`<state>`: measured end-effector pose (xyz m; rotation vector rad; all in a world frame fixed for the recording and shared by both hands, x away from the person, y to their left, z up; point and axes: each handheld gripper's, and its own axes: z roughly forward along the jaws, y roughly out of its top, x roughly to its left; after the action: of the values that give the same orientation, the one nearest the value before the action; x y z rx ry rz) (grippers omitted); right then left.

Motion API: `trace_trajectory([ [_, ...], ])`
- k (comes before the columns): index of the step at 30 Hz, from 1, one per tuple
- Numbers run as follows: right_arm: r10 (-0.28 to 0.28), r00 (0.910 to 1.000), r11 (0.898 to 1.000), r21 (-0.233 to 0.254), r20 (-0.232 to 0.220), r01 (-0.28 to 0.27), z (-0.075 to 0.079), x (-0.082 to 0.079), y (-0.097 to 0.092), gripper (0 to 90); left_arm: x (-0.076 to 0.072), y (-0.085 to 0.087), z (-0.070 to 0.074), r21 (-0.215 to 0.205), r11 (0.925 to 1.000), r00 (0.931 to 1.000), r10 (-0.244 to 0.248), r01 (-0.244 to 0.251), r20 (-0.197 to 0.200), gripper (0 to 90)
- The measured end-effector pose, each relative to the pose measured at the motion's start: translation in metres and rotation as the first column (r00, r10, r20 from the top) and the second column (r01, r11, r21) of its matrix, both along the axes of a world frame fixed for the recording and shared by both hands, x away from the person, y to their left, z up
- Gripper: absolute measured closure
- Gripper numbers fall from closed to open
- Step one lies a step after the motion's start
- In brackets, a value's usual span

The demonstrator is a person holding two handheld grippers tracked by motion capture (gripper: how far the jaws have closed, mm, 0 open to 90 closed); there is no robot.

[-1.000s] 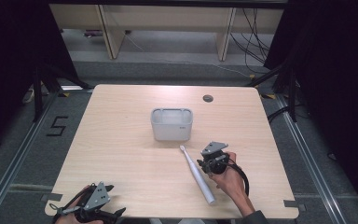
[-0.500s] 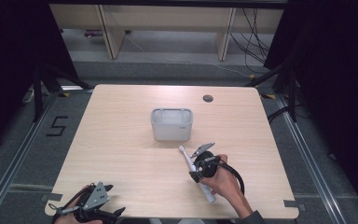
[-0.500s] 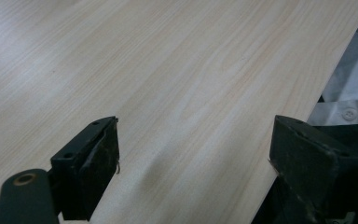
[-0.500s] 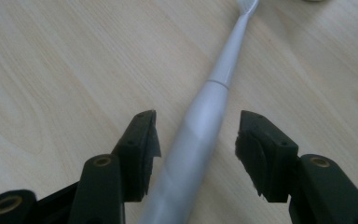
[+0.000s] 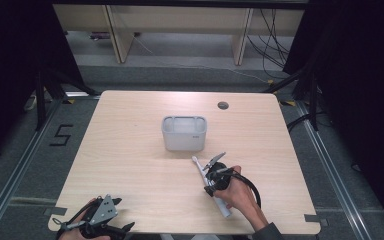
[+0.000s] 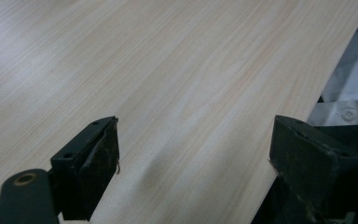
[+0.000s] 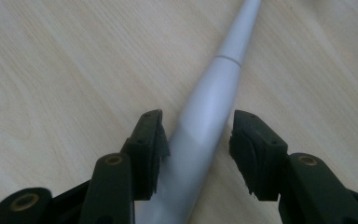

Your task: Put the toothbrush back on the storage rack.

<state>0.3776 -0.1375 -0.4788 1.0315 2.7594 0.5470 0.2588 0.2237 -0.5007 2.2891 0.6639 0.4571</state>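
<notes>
Spreading across most of the high view, the light wooden table (image 5: 130, 165) carries everything else, with a small round cable hole (image 5: 223, 105) near its far right edge. A grey plastic bin (image 5: 184, 133), rectangular and open at the top, stands upright around the table's middle. Just nearer than the bin and to its right lies a white electric toothbrush (image 5: 223, 206), flat on the wood and running diagonally, its narrow head end (image 5: 195, 159) toward the bin and its thicker handle end toward the person's edge.

The right gripper (image 5: 211, 186) sits over the middle of the toothbrush, held by the person's right hand (image 5: 240, 192). In the right gripper view its two black jaws straddle the toothbrush (image 7: 205, 121); the left pad looks to be right against the handle, while a clear gap shows between the handle and the right pad, so the jaws are not clamped. They have just been closing, with the toothbrush between them.

The left gripper (image 5: 125, 229) rests at the near left corner of the table, well apart from the toothbrush. In the left gripper view its jaws stand wide apart over bare table (image 6: 191, 70), with nothing between them.
</notes>
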Motion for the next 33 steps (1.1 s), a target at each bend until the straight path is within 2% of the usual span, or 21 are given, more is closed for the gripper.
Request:
trace_trajectory([
  [1,-0.006,0.9997,1.0,0.004,-0.023,0.007,-0.001,0.001,0.0,55.3,0.0,0.0,0.0,-0.016,0.9998,1.0,0.007,-0.007,-0.006,15.7],
  [5,0.004,0.9997,1.0,0.013,-0.022,-0.004,-0.002,0.003,-0.001,58.3,0.0,0.0,0.0,-0.012,0.9999,1.0,0.005,-0.005,-0.002,15.7],
  [8,0.01,0.9984,1.0,0.005,-0.055,-0.01,-0.003,0.004,-0.001,64.3,0.0,0.0,0.0,-0.015,0.9999,1.0,0.007,-0.007,-0.006,15.7],
  [12,0.022,0.9979,1.0,-0.004,-0.061,-0.022,-0.003,0.004,0.0,65.8,0.0,0.0,0.0,-0.003,1.0,1.0,0.002,-0.002,0.0,15.7],
  [14,0.04,0.9971,0.999,-0.021,-0.065,-0.041,-0.002,0.007,0.001,66.0,0.0,-0.001,0.0,-0.014,0.9999,1.0,0.004,-0.004,-0.006,15.6],
  [15,0.022,0.9964,0.999,-0.03,-0.082,-0.025,-0.002,0.006,0.003,66.0,0.0,-0.001,0.0,-0.015,0.9999,1.0,0.003,-0.003,-0.005,15.6],
  [16,0.044,0.996,0.998,-0.04,-0.078,-0.048,-0.001,0.007,0.004,66.0,0.0,-0.001,-0.001,-0.015,0.9999,1.0,0.007,-0.007,-0.001,15.7],
  [18,0.049,0.9952,0.997,-0.06,-0.085,-0.054,-0.001,0.007,0.007,66.0,0.0,-0.001,0.0,-0.011,0.9999,1.0,0.004,-0.004,-0.005,15.7],
  [21,0.058,0.9936,0.993,-0.093,-0.097,-0.067,0.0,0.009,0.01,66.1,0.0,-0.001,0.0,-0.016,0.9999,1.0,0.007,-0.007,-0.003,15.7],
  [22,0.08,0.9925,0.991,-0.103,-0.092,-0.089,0.0,0.011,0.011,66.1,0.0,-0.001,-0.001,-0.012,0.9999,1.0,0.004,-0.004,0.0,15.7],
  [23,0.071,0.992,0.989,-0.12,-0.104,-0.084,0.001,0.01,0.014,66.1,0.0,-0.001,-0.001,-0.011,0.9999,1.0,0.004,-0.004,-0.003,15.7],
  [26,0.07,0.9908,0.988,-0.126,-0.116,-0.085,0.001,0.011,0.015,66.1,0.001,0.0,0.0,-0.013,0.9999,1.0,0.005,-0.005,-0.003,15.7],
  [28,0.109,0.9882,0.984,-0.13,-0.108,-0.122,0.001,0.013,0.015,66.1,0.0,-0.001,0.0,-0.017,0.9999,1.0,0.004,-0.004,-0.004,15.7],
  [29,0.086,0.9887,0.985,-0.137,-0.123,-0.103,0.002,0.012,0.016,66.2,0.0,-0.001,-0.001,-0.01,0.9999,1.0,0.001,-0.001,0.0,15.7],
  [30,0.086,0.9887,0.985,-0.137,-0.123,-0.103,0.002,0.012,0.016,66.2,0.0,-0.001,-0.001,-0.01,0.9999,1.0,0.001,-0.001,0.0,15.6],
  [32,0.122,0.9857,0.98,-0.145,-0.116,-0.139,0.001,0.015,0.016,66.2,0.0,-0.001,0.0,-0.016,0.9999,1.0,0.004,-0.004,-0.003,15.7],
  [33,0.091,0.9851,0.98,-0.162,-0.146,-0.114,0.003,0.014,0.019,66.2,0.0,-0.001,0.0,-0.024,0.9997,1.0,0.003,-0.003,-0.004,15.6],
])
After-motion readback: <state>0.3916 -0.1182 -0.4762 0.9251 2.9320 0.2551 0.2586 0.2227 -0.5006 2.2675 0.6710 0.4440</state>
